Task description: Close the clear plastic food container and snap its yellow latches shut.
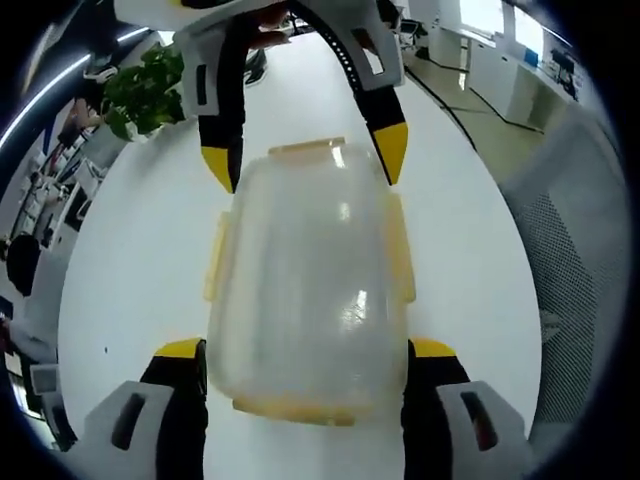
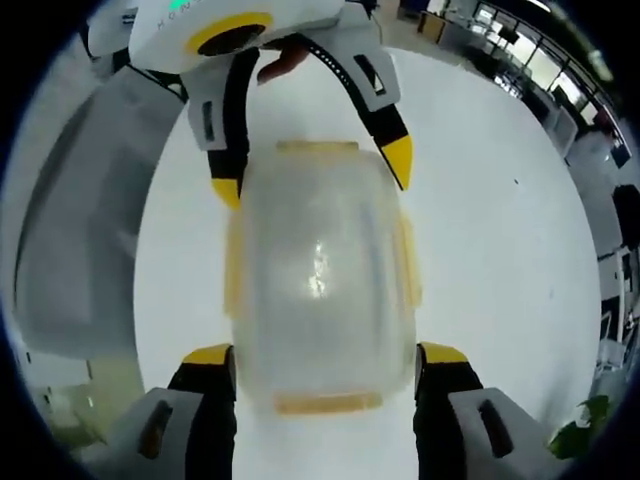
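A clear plastic container (image 1: 305, 280) with its lid on lies on the white table (image 1: 140, 290). Yellow latches (image 1: 214, 258) stick outward along its sides and ends. My left gripper (image 1: 306, 348) straddles the near end in the left gripper view, with its yellow-tipped jaws against both sides. My right gripper (image 1: 305, 158) comes in from the opposite end, and its tips touch the far corners. In the right gripper view the same container (image 2: 320, 275) sits between my right gripper (image 2: 325, 352) below and my left gripper (image 2: 313, 172) above. A side latch (image 2: 409, 262) flares out.
A green potted plant (image 1: 145, 90) stands at the far left of the table. A grey mesh chair (image 1: 575, 250) is beside the table's right edge. A person's finger (image 1: 270, 38) shows behind the right gripper. Office desks lie beyond.
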